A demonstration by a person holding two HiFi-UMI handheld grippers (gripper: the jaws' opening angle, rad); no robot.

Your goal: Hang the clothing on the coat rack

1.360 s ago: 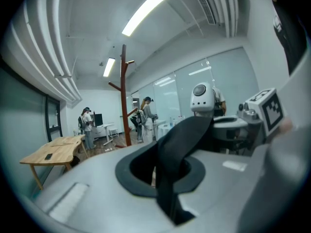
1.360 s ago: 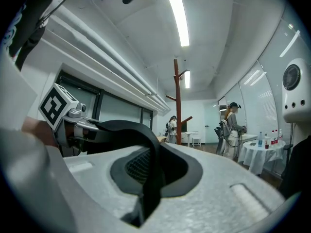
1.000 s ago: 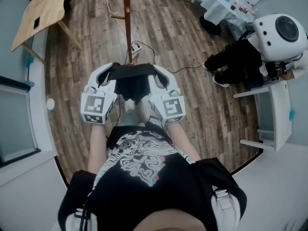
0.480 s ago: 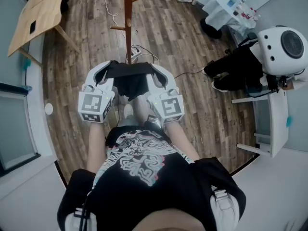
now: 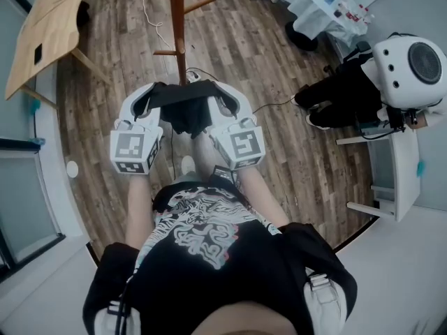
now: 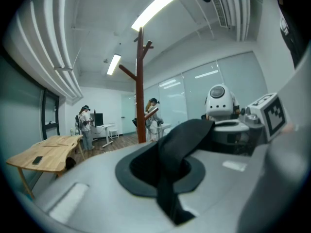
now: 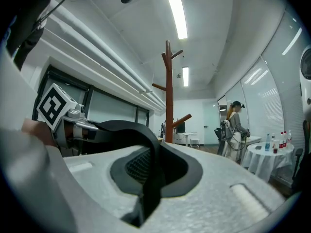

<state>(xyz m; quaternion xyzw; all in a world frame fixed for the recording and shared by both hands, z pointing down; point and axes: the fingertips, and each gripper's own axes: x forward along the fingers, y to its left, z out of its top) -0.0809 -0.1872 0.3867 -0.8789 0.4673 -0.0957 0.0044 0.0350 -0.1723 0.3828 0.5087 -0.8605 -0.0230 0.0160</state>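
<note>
The black garment point(image 5: 185, 112) hangs stretched between the two grippers in front of the person's body. Its upper edge runs from one set of jaws to the other and the rest sags below them. The left gripper point(image 5: 148, 102) has its jaws pressed together on one end of the cloth, and a dark fold of fabric point(image 6: 170, 154) passes through the closed gap. The right gripper point(image 5: 227, 103) is likewise clamped on the other end, with a band of the cloth point(image 7: 148, 178) pinched between its pads. The wooden coat rack point(image 5: 178, 33) stands just beyond the garment on the plank floor point(image 5: 265, 54). Its pole rises between the two grippers and is not touching the cloth.
</note>
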